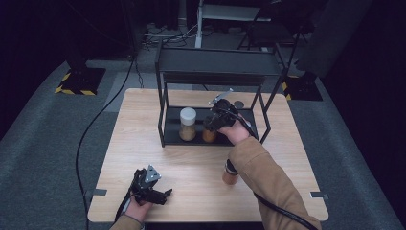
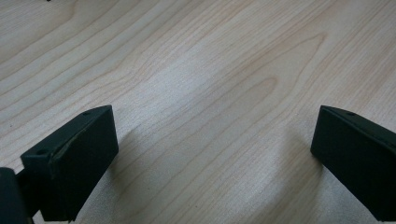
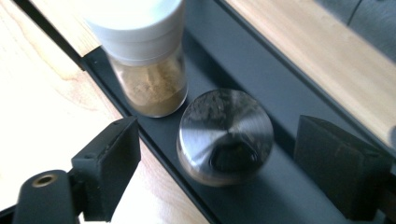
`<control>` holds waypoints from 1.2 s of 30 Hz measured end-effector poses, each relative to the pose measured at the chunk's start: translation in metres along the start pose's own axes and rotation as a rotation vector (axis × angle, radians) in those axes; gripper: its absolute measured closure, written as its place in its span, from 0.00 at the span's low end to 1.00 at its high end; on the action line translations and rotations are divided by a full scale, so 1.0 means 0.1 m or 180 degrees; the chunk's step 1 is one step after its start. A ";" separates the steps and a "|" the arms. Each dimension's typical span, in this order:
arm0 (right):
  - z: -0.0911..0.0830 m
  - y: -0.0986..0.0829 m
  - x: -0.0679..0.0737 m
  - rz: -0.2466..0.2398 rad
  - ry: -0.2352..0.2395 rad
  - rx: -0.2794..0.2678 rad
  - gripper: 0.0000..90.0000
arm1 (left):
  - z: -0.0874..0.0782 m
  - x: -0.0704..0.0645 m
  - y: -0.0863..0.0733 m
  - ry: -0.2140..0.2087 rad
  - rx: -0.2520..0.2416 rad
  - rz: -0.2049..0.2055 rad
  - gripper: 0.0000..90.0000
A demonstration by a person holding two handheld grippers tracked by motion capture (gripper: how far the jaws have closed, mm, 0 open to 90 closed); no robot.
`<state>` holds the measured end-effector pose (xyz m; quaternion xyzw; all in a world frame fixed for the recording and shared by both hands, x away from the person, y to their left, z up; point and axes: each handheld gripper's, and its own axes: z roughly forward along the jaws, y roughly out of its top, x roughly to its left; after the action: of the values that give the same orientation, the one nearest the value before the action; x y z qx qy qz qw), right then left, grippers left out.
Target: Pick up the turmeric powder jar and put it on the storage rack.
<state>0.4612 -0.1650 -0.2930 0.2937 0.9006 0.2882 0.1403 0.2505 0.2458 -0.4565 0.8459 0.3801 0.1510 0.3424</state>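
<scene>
Looking down from the high view, we find the right gripper reaching into the lower shelf of a black rack that stands on the far half of the worktop. It hangs over a steel-capped jar on that shelf. A white-capped jar stands upright just to the left on the same shelf, apart from the first. A third jar stands on the worktop in front of the rack, partly hidden by the right sleeve. The left gripper lies near the front edge, well apart from the rack, with nothing near it.

In the left gripper view we see the left gripper with jaws spread wide over bare wood; nothing lies between them.

In the right gripper view we see the right gripper spread wide, its jaws on either side of the steel-capped jar and clear of it on both flanks. We look down on the brushed metal cap, slightly blurred. The jar sits on the dark shelf floor close to the front rail. The white-capped jar stands beyond it, near but not touching, holding brown powder.
</scene>
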 end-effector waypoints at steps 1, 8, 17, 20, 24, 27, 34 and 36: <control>-0.06 -0.02 0.03 -0.0012 -0.0011 -0.0014 0.15 | 0.00 0.00 0.00 0.0001 0.0000 -0.0001 0.00; -0.33 -0.15 0.14 -0.0057 -0.0022 -0.0070 0.14 | 0.01 0.00 0.01 0.0006 0.0004 -0.0008 0.00; -0.54 -0.33 0.28 -0.0072 -0.0105 -0.0118 0.07 | 0.01 0.01 0.01 -0.0002 0.0001 -0.0006 0.00; -0.59 -0.39 0.32 -0.0076 -0.0106 -0.0127 0.05 | 0.01 0.00 0.01 -0.0002 0.0004 -0.0005 0.00; -0.66 -0.45 0.36 -0.0119 -0.0079 -0.0094 0.05 | 0.01 0.00 0.01 -0.0002 0.0004 -0.0006 0.00; -0.75 -0.51 0.38 -0.0127 -0.0075 -0.0089 0.05 | 0.01 0.00 0.02 -0.0001 0.0001 -0.0009 0.00; -0.95 -0.70 0.43 -0.0113 -0.0066 -0.0133 0.05 | 0.01 0.00 0.02 0.0002 0.0002 -0.0010 0.00; -0.99 -0.74 0.46 -0.0129 -0.0081 -0.0140 0.05 | 0.02 0.00 0.02 0.0005 0.0002 -0.0014 0.00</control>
<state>0.3501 -0.2292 -0.2630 0.2759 0.8979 0.3013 0.1640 0.2522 0.2443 -0.4564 0.8450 0.3822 0.1507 0.3422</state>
